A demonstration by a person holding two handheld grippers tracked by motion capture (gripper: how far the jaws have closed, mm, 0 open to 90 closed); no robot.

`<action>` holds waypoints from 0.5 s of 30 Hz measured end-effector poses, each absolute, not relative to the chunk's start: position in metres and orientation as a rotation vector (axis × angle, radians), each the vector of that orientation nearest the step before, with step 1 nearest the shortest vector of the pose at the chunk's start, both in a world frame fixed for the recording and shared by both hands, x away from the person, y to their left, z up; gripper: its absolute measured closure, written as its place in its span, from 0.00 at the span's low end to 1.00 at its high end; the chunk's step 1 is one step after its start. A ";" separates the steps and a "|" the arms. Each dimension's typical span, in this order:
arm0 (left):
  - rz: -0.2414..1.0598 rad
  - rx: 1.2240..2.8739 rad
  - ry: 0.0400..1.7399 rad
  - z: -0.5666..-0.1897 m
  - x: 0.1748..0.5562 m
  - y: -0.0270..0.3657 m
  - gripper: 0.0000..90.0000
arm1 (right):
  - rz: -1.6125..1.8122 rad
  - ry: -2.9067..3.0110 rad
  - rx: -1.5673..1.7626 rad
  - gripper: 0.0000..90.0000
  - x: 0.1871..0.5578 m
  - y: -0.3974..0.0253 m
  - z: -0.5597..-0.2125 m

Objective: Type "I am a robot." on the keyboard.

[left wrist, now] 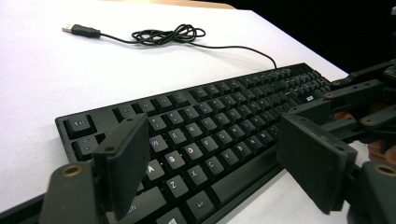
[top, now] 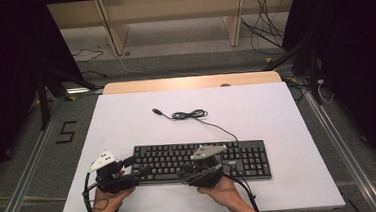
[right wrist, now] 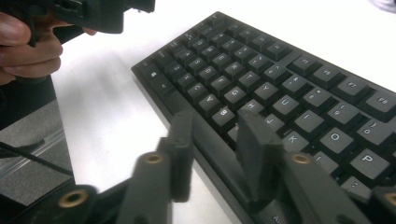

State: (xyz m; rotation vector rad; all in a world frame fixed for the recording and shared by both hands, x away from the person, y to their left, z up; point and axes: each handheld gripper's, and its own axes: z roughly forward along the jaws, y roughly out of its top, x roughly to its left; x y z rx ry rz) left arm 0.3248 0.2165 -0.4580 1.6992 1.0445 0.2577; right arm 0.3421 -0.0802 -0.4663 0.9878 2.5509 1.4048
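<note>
Gripping the keyboard looks like the step in hand; it lies flat near the front edge of the table, its cable coiled behind it toward the back edge. The left gripper hovers at its left end with jaws wide apart. The right gripper sits over the front edge near the middle, jaws partly apart, straddling that rim. Both should probably seat on the frame, not the keys, and close evenly before lifting level.
</note>
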 end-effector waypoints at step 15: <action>0.277 1.688 1.026 -0.456 0.317 0.216 0.27 | 1.341 2.592 0.990 1.00 0.347 -0.071 -0.475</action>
